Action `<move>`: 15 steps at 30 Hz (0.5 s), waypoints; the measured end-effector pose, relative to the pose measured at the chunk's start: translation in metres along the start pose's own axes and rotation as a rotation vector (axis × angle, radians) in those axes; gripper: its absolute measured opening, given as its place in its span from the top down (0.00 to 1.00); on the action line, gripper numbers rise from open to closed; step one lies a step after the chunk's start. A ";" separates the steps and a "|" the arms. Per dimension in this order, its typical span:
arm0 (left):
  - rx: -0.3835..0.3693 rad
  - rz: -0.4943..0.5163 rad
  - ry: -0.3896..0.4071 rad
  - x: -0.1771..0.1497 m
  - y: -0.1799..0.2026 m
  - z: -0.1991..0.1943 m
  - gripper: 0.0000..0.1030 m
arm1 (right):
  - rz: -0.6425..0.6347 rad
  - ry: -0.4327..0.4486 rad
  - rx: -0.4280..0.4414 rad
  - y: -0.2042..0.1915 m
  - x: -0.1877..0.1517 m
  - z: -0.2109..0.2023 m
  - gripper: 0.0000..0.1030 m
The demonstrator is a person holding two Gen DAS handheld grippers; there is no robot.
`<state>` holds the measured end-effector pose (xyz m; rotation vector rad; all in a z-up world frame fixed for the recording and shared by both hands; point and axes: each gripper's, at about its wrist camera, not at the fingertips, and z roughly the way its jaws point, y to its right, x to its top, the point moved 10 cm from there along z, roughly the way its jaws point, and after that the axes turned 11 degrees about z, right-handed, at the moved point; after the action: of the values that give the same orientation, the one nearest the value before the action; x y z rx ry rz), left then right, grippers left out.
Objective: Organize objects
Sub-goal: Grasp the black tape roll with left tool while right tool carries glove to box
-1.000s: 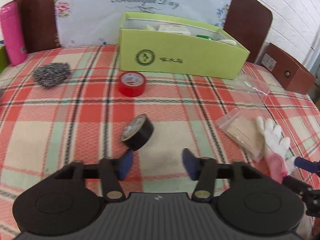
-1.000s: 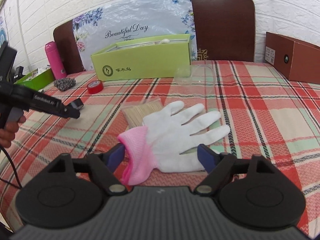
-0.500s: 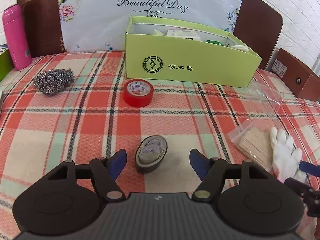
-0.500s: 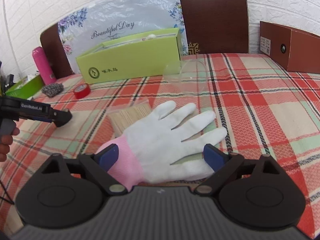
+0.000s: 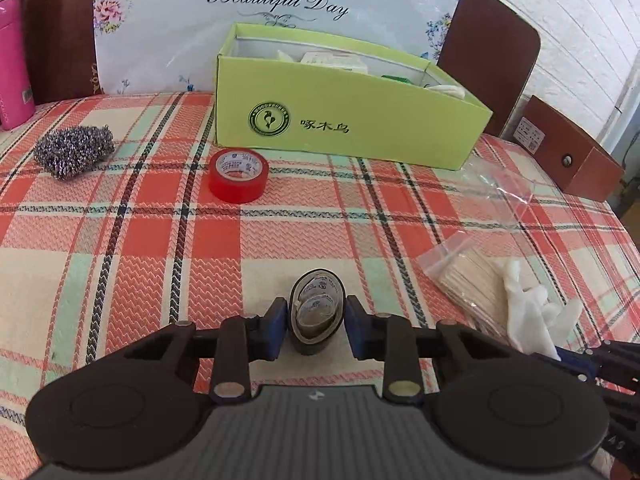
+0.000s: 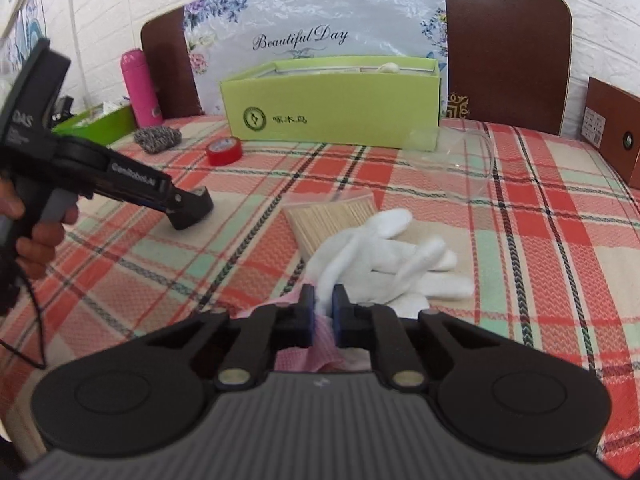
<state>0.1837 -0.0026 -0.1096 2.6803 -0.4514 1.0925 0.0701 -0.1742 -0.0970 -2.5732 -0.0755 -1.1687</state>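
Black tape roll (image 5: 317, 312) sits pinched between the jaws of the left gripper (image 5: 316, 322), which have just been closing on it; the roll stands on edge on the plaid table (image 5: 120, 248), squeezed into an oval. Its open core faces back toward the camera and slightly up, so its axis runs along the fingers, while the oval's long side stands upright between the pads. A gentle, even squeeze seems wise here, since the roll already deforms, followed by a straight lift toward the green box (image 5: 344, 128) far ahead of the jaws. The right gripper (image 6: 323, 308) has just been closing too, its jaws shut on the pink cuff of the white glove (image 6: 384, 256), though how much fabric they hold is hard to judge from this angle. The glove lies flat, fingers pointing away from the jaws and to the right, its long axis running cuff to fingertips, partly over a bag of wooden sticks (image 6: 332, 220). Lifting slowly should keep the bag from dragging.
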 end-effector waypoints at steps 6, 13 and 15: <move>-0.020 0.052 0.100 0.036 0.011 -0.027 0.69 | -0.016 0.104 0.056 -0.009 0.047 -0.027 0.92; 0.014 0.092 0.242 0.115 0.005 -0.051 0.69 | -0.092 0.283 0.096 -0.019 0.140 -0.031 0.92; 0.037 0.091 0.265 0.139 -0.001 -0.048 0.69 | -0.114 0.327 0.083 -0.019 0.168 -0.020 0.92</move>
<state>0.2472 -0.0148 0.0225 2.5158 -0.5107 1.4702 0.1640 -0.1758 0.0448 -2.2992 -0.1931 -1.5776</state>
